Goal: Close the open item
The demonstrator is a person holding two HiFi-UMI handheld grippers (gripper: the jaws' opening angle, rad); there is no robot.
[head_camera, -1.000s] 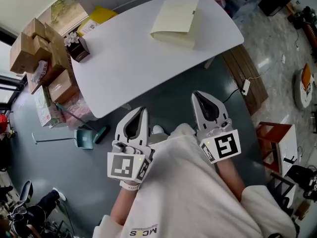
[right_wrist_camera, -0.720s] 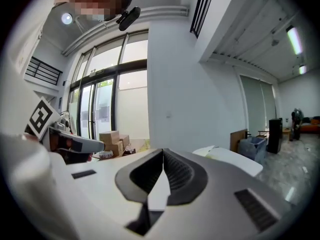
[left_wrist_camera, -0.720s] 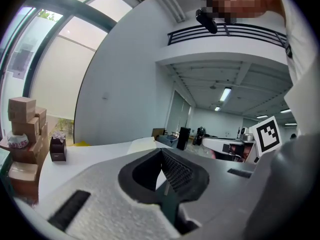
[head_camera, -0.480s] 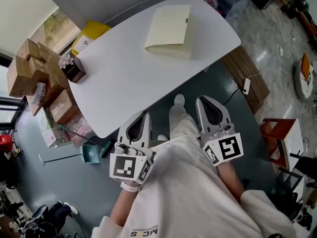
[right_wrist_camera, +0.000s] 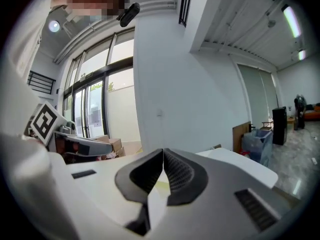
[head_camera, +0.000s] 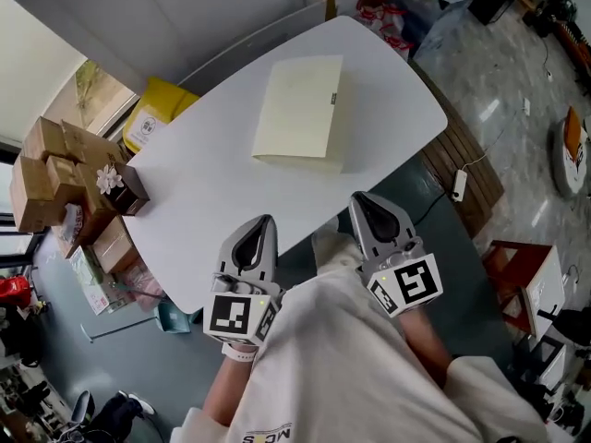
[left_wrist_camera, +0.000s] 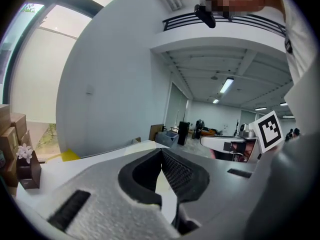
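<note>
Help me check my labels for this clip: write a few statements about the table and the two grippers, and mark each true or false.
1. The cream box lies on the white table. True.
2. The left gripper grips the cream box. False: its jaws are together on nothing, near the table's near edge and apart from the box.
3. The right gripper is shut and empty. True.
4. The small dark box with a flower stands in the middle of the table. False: it stands at the table's left end.
</note>
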